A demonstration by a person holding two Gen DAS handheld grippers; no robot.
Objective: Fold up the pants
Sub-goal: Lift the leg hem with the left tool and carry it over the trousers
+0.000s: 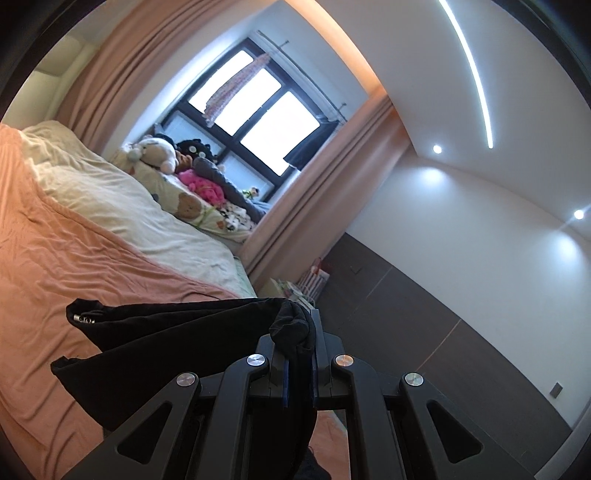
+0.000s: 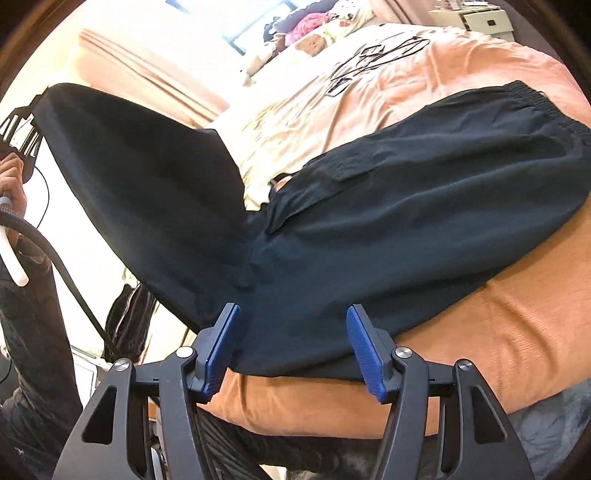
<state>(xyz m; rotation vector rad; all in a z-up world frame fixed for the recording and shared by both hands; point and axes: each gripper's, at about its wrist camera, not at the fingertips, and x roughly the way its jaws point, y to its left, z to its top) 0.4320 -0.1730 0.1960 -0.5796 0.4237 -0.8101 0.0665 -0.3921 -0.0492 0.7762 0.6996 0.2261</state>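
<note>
Dark navy pants lie on the orange bedsheet, waistband at the far right. One leg is lifted up and to the left. My left gripper is shut on the black leg hem, which hangs out to the left of its fingers; that gripper also shows at the far left of the right wrist view. My right gripper is open, its blue pads apart over the near edge of the pants, touching nothing I can see.
Cream blanket and stuffed toys lie at the head of the bed under the window. Glasses and cables lie on the sheet beyond the pants. A bedside unit stands at the far right. A dark hose hangs at left.
</note>
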